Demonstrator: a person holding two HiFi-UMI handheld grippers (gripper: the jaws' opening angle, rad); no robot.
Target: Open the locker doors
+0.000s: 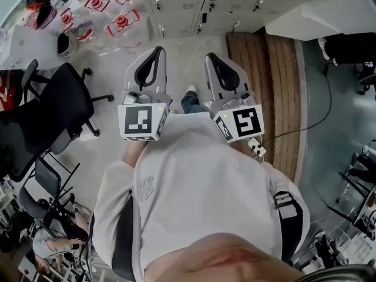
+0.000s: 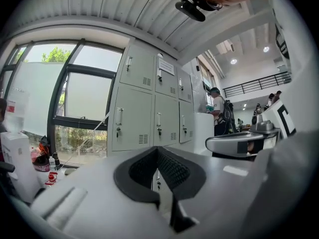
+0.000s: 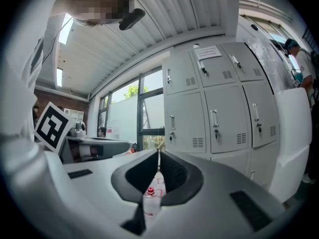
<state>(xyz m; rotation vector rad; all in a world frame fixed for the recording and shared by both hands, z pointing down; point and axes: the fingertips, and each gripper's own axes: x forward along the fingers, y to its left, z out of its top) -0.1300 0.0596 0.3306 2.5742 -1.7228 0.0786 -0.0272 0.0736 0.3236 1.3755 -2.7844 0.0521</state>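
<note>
2 grippers point forward side by side, and neither holds anything. The left gripper [image 2: 158, 149] has its jaws pressed together at the tip, with only a thin slit lower down and nothing inside it. The right gripper [image 3: 158, 152] is closed in the same way. The bottle [image 3: 150, 200] with a red cap that shows through its slit lies far beyond the jaws, not in them.

The lockers [image 3: 224, 113] stand ahead of both grippers, well apart from the tips. From the right gripper they sit ahead and to its right, and a window [image 2: 84, 98] fills the wall to the left of the left gripper. Every door in view is shut. Each carries a thin upright handle [image 3: 214, 118] with a small vent beside it. A black office chair [image 1: 53, 110] stands on the floor to the left of the left gripper, and a strip of wooden planks [image 1: 273, 69] runs along the floor to the right of the right gripper.

The task looks to be at its approach stage, with no door touched yet. The next move likely calls for closing the gap to the lockers, parting the jaws of 1 gripper and setting them on either side of a handle. The jaws would then squeeze it and draw the door outward along its swing. The handles are slim, so the jaws will need careful lining up to avoid sliding off.
</note>
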